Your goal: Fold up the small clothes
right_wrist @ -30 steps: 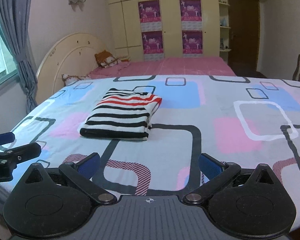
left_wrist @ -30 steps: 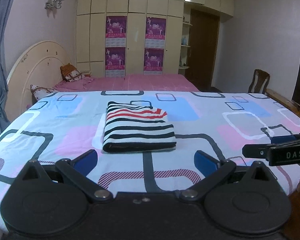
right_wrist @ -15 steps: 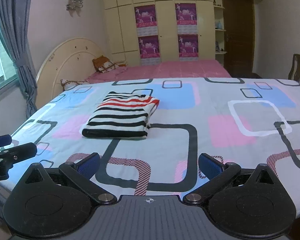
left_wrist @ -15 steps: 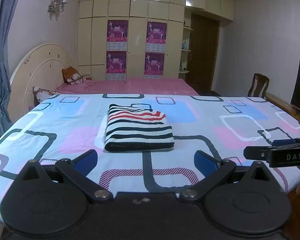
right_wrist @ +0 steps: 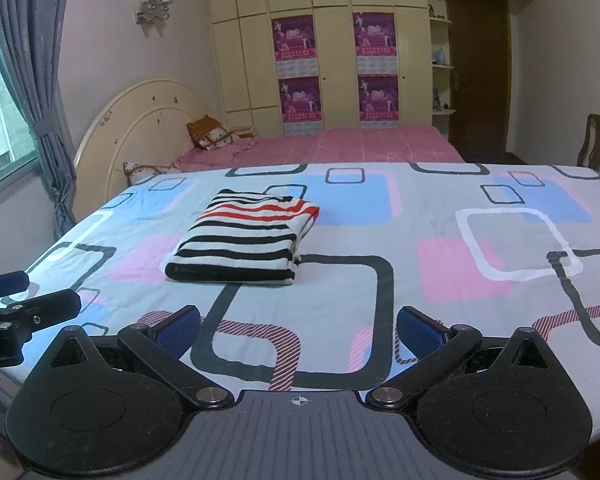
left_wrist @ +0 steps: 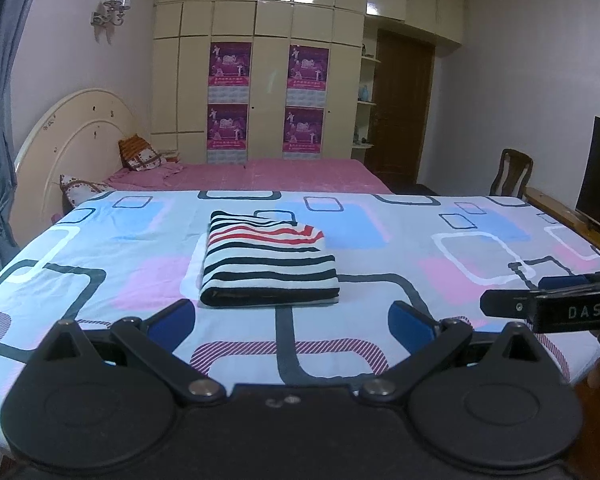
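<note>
Garment: the striped top (left_wrist: 269,261) is lying folded into a neat rectangle on the bed (left_wrist: 380,344), near the middle of the patterned sheet, black hem band facing the cameras.
Left claw: the left claw (left_wrist: 292,322) is hanging at the near edge of the bed with its blue pads (left_wrist: 172,320) spread wide, holding nothing, apart from the cloth.
Right claw: the right claw (right_wrist: 299,330) is sitting wide too, empty, with the fold ahead and to its left.
Each other: from the left wrist view the right claw is poking in at the right edge; from the right wrist view the left one is showing at the left edge.
Progress: judging by the tidy stack, the folding is looking finished, or one last tuck is all that is pending.
Risk one: any reach back in is risking a pad catching the top layer and dragging the fold open, since soft knit slides on itself.
Risk two: a claw snagging the sheet is pulling the whole bundle askew.
Risk three: both claws are working close, so a crossing move could knock them together.
</note>
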### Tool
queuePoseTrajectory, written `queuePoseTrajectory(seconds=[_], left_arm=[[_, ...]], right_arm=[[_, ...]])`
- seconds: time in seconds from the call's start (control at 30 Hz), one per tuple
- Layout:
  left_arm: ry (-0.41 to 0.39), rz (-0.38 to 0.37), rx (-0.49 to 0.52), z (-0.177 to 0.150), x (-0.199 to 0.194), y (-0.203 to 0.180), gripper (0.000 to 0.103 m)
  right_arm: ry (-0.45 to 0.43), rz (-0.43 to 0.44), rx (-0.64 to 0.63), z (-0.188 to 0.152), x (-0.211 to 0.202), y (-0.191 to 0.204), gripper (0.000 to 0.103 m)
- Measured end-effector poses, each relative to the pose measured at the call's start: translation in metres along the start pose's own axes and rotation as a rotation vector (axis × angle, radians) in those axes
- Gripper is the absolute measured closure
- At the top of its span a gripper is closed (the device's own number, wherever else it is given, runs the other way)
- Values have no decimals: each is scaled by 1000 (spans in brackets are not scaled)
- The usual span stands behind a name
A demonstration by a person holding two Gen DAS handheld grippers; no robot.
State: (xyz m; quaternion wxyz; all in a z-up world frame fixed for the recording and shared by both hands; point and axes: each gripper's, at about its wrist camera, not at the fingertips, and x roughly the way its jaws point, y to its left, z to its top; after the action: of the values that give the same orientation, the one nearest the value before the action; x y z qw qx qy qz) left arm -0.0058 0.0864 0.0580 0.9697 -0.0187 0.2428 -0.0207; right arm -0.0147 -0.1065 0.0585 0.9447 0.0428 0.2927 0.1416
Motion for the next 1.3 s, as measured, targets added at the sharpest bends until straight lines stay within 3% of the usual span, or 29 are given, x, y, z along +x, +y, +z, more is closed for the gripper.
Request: queuePoseTrajectory(seconds=[1.3], left_arm=[[4,5,16,4,4,-1,0]], right_arm=[[-5,8,-17,5,0,-8,0]])
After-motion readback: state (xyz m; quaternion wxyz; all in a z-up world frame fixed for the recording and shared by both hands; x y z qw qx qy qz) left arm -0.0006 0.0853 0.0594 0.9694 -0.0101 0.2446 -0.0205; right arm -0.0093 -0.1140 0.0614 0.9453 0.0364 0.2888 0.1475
